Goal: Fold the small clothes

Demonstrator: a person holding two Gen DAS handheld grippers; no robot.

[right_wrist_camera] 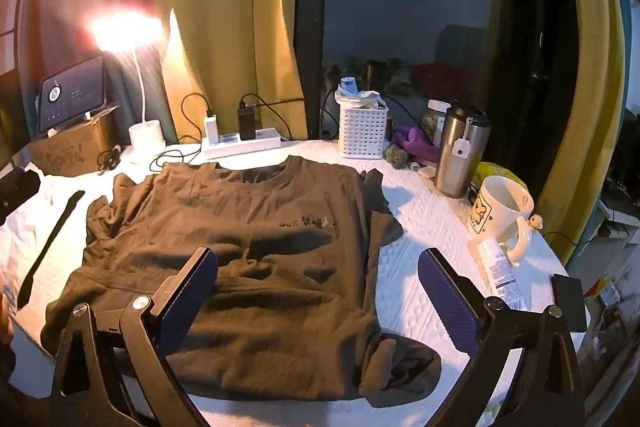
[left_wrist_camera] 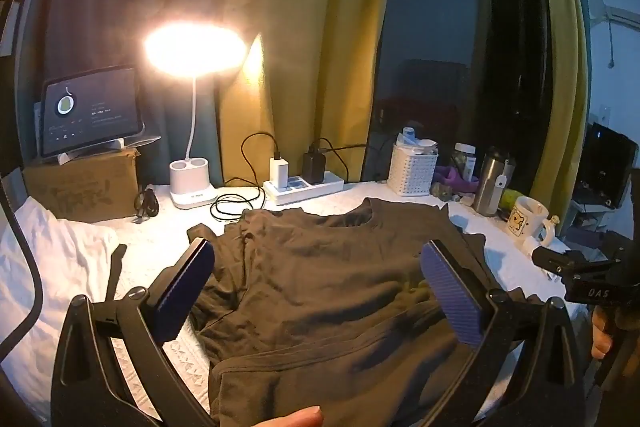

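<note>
The fingers of the left gripper (left_wrist_camera: pixel 318 293) are spread wide, with nothing pinched between them; they hover above the middle of the t-shirt (left_wrist_camera: pixel 320 291). The fingers of the right gripper (right_wrist_camera: pixel 318 297) are likewise spread wide and empty, the left finger (right_wrist_camera: pixel 188 295) over the shirt's lower body and the right finger (right_wrist_camera: pixel 448 301) over bare desk (right_wrist_camera: pixel 408 267) to the right of the shirt. The desk carries a white textured cover and bears all items. The dark brown t-shirt (right_wrist_camera: pixel 240 247) lies flat on the desk, collar toward the curtains (right_wrist_camera: pixel 224 7), front side up with small print on the chest; its right side is folded inward, with a sleeve bunched at the lower right corner. A white cloth (left_wrist_camera: pixel 52 267) lies at the left edge of the desk, with a dark strap (right_wrist_camera: pixel 52 243) on it. Behind the shirt, from left: a cardboard box (left_wrist_camera: pixel 80 187) with a tablet (left_wrist_camera: pixel 92 111) propped on it, a lit desk lamp (left_wrist_camera: pixel 194 183), a power strip (left_wrist_camera: pixel 304 185) with two chargers plugged in, a white basket (right_wrist_camera: pixel 362 133), a steel flask (right_wrist_camera: pixel 460 151), and a white mug (right_wrist_camera: pixel 500 211). A small white tube (right_wrist_camera: pixel 500 275) lies just beside the mug. Part of a fingertip (left_wrist_camera: pixel 296 419) shows at the bottom edge of the left wrist view.
</note>
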